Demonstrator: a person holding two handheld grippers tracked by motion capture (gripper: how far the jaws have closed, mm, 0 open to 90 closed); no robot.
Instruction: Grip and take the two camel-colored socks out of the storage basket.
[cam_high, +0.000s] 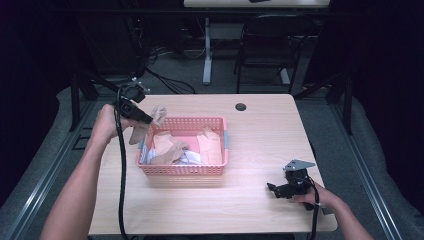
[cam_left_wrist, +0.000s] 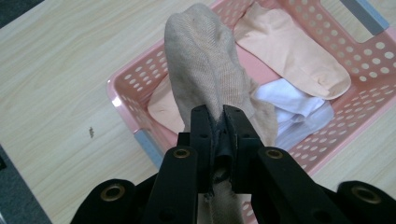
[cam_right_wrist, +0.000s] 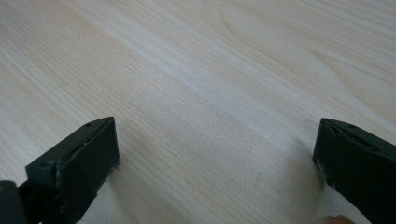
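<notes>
A pink perforated basket (cam_high: 183, 169) sits left of the table's middle and holds several socks, peach, tan and white. My left gripper (cam_high: 148, 119) hovers above the basket's far left corner, shut on a tan sock (cam_high: 141, 129) that hangs down over the rim. In the left gripper view the tan sock (cam_left_wrist: 205, 65) is pinched between the closed jaws, above the basket (cam_left_wrist: 122, 100), a peach sock (cam_left_wrist: 294, 58) and a white sock (cam_left_wrist: 289, 100). My right gripper (cam_high: 272, 189) rests low over the table near the front right, open, with bare wood (cam_right_wrist: 210, 116) between its jaws.
The wooden table (cam_high: 260, 135) has a round cable hole (cam_high: 241, 107) near its far edge. Beyond the table stand a dark chair (cam_high: 270, 45) and a white desk leg (cam_high: 207, 50). Grey floor surrounds the table.
</notes>
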